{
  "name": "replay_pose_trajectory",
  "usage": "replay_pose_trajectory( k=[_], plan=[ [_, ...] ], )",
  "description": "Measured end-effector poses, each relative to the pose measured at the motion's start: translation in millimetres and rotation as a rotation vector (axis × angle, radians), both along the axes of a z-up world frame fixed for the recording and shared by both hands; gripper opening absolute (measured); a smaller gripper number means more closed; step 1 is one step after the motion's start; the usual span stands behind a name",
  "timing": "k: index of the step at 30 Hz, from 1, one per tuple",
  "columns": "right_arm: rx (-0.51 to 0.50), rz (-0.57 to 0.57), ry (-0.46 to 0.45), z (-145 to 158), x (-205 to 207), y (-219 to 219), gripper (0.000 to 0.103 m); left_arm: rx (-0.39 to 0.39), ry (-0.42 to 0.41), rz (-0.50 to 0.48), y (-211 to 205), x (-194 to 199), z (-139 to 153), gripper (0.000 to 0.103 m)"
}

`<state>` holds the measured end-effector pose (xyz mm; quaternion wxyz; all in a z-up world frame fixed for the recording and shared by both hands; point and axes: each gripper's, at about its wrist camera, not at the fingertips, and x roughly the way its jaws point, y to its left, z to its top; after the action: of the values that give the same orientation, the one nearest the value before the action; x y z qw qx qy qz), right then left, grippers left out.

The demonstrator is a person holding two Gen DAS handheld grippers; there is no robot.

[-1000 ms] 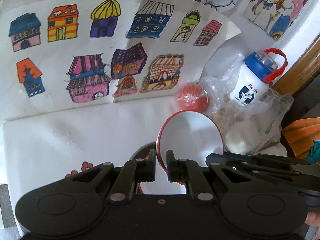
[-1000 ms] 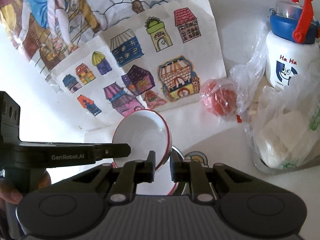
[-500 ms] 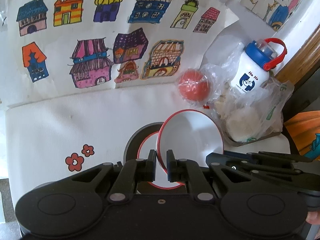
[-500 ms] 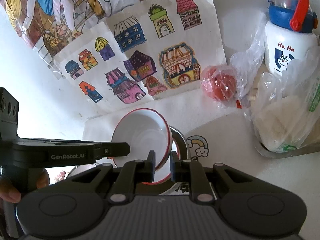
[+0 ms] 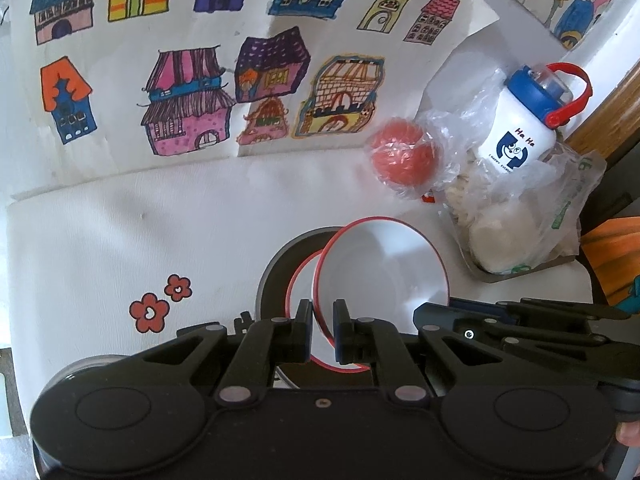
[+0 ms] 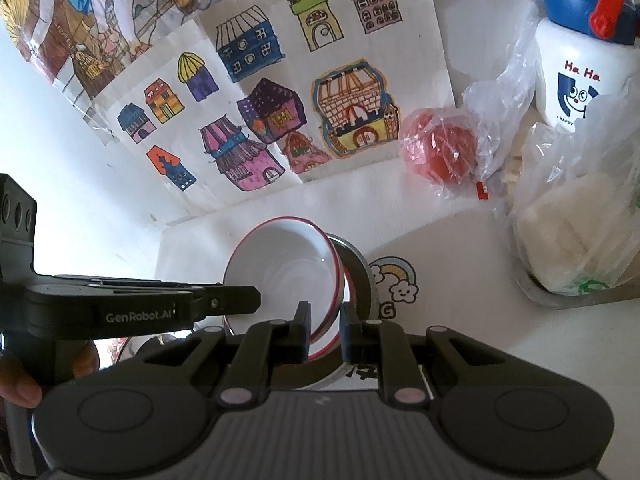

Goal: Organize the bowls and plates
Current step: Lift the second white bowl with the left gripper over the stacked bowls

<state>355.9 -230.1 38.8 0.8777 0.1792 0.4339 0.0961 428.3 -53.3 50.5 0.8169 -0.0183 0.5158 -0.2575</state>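
Both grippers, left gripper (image 5: 322, 330) and right gripper (image 6: 325, 330), clamp bowl (image 5: 380, 268) rim, tilted above plate (image 5: 276, 268); stacking unfinished.

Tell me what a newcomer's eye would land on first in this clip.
Front and centre, a white bowl with a red rim is pinched at opposite edges by the left gripper and the right gripper, tilted above a metal dish that holds another red-rimmed dish. Behind it lies a bright drawing of colourful houses; to the right stand a blue-capped bottle and a red ball in plastic.
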Motion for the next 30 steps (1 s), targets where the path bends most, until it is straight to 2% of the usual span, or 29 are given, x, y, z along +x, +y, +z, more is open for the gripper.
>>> replay_pose_trajectory(
  k=[30],
  plan=[
    [-0.019, 0.025, 0.038, -9, 14, 8, 0.017, 0.043, 0.024, 0.012, 0, 8, -10, 0.01]
  ],
)
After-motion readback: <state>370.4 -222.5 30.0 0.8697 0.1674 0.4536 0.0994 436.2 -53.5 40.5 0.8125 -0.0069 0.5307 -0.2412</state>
